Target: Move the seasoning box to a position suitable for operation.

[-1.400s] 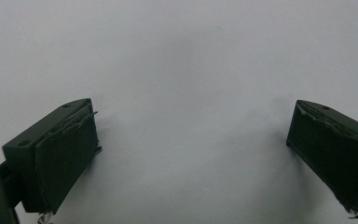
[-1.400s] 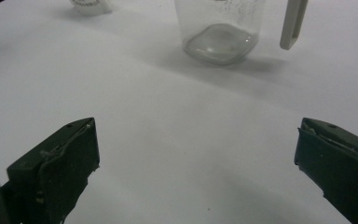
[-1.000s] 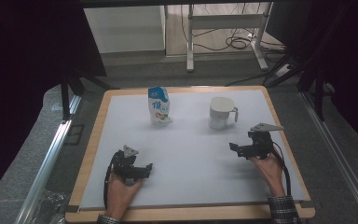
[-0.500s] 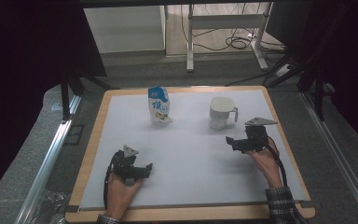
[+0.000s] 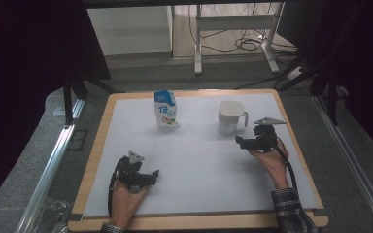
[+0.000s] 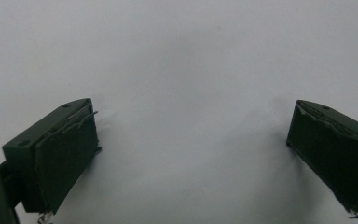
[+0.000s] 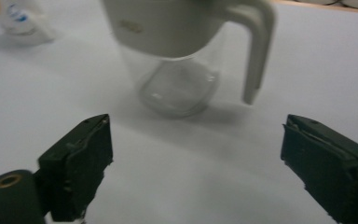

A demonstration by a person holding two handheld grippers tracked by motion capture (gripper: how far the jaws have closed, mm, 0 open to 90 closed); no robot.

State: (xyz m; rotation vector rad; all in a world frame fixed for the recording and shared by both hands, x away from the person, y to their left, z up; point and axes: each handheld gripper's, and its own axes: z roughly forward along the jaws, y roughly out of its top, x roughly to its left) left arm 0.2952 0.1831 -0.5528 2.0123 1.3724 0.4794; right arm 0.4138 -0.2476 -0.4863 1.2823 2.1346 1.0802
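Right gripper view is showing the right hand-held gripper (image 7: 193, 158), jaws just narrowing yet spread and empty, nearing the jug (image 7: 186, 51); centring on its handle (image 7: 256, 51) is helping.

High view: your room is dim, dark at both sides, with the white bench (image 5: 199, 160) the brightest area; shadows under your hands are soft. Right gripper view: the jug (image 7: 182, 42) toward the bench's far edge is blurred. Left gripper view: even, flat light, faint shadows beside the jaws.
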